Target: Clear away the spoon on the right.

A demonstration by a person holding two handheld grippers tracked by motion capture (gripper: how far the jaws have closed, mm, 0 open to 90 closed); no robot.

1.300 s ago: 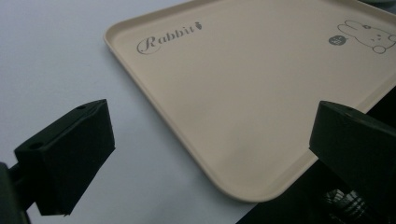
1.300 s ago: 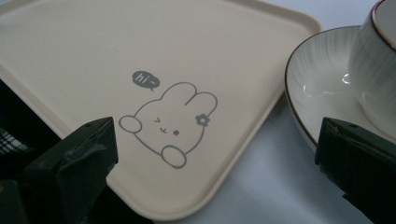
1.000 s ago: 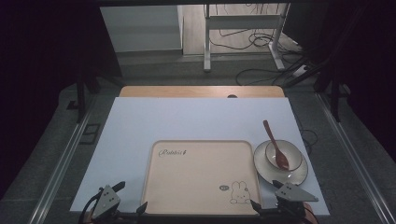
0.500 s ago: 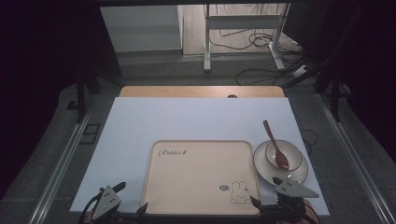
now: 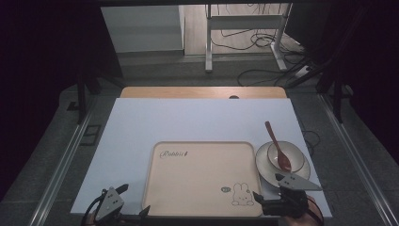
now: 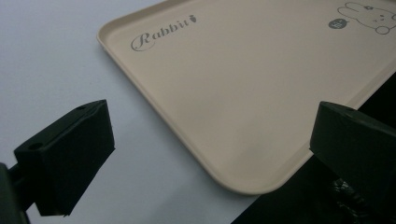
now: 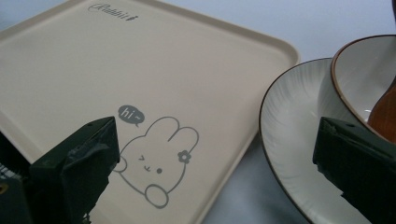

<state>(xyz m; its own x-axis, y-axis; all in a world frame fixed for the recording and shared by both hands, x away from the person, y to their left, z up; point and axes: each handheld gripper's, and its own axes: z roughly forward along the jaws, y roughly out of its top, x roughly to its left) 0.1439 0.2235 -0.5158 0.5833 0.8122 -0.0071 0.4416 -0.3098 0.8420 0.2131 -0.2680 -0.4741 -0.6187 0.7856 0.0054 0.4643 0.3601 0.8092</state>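
A beige tray (image 5: 202,174) printed with "Rabbit" and a bunny lies at the near middle of the white sheet. To its right stands a white plate (image 5: 301,169) carrying a brown-rimmed bowl (image 5: 273,151) with a brown spoon (image 5: 277,153) in it. My left gripper (image 5: 134,200) is open at the tray's near left corner, which lies between its jaws in the left gripper view (image 6: 210,140). My right gripper (image 5: 268,187) is open at the tray's near right corner. Its jaws (image 7: 215,158) straddle the tray (image 7: 140,70) edge and the plate (image 7: 294,140) rim, with nothing gripped.
The white sheet (image 5: 188,122) covers most of a wooden table (image 5: 202,92), whose far edge shows bare. Beyond it are metal desk legs (image 5: 208,42) and cables (image 5: 263,70) on the floor. Dark rails run along both sides of the table.
The right gripper has edged slightly forward toward the plate. The left gripper, tray, plate and spoon have not moved.
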